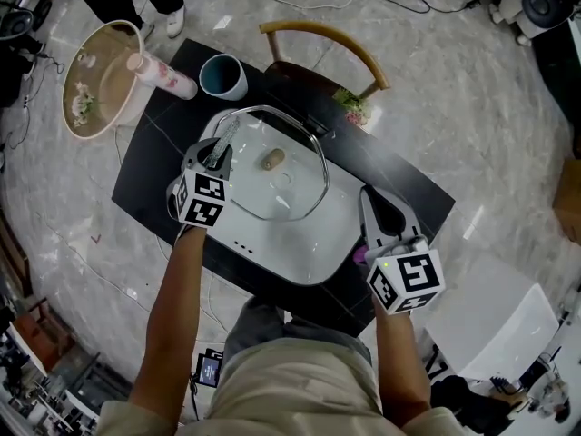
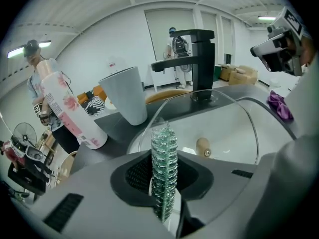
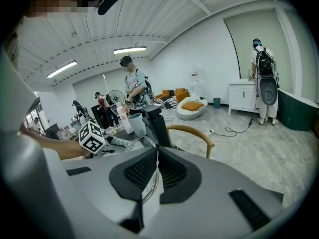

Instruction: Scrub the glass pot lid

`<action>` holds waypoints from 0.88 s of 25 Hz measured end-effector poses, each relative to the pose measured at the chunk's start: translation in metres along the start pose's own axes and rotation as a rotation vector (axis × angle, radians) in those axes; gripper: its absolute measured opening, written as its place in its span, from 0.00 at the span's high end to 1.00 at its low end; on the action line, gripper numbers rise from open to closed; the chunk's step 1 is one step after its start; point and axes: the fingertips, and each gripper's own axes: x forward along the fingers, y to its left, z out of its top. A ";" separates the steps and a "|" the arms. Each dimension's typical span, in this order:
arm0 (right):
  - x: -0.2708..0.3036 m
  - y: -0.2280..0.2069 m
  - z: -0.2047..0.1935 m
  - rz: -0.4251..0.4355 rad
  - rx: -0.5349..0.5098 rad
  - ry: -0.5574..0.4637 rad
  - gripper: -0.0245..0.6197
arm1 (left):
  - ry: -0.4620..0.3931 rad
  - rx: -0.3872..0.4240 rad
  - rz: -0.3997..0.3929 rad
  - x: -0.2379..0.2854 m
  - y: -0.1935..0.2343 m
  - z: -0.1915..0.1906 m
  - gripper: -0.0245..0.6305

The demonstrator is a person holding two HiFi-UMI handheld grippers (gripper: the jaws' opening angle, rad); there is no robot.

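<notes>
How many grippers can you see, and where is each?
2. The left gripper, holding a scrubber, is at the lid's left edge; the right gripper, at the sink's right, grips the lid's rim.

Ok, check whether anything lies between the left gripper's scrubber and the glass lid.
Nothing visible does. The left gripper, shut on the glittery scrubber, is at the left rim of the glass lid, bare glass ahead; only the lid's own knob rises from it. The cup and bottle stand farther back, off the path.
</notes>
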 end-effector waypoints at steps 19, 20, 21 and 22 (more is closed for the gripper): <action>-0.003 -0.004 -0.005 -0.013 0.017 -0.002 0.92 | -0.111 0.102 -0.371 -0.003 -0.201 0.051 0.83; -0.004 -0.005 -0.006 -0.016 0.018 -0.002 0.92 | -0.112 0.099 -0.374 -0.003 -0.203 0.051 0.83; -0.004 -0.006 -0.007 -0.018 0.019 -0.001 0.92 | -0.112 0.097 -0.377 -0.003 -0.203 0.052 0.83; -0.004 -0.007 -0.007 -0.018 0.020 0.000 0.92 | -0.112 0.096 -0.380 -0.003 -0.203 0.052 0.83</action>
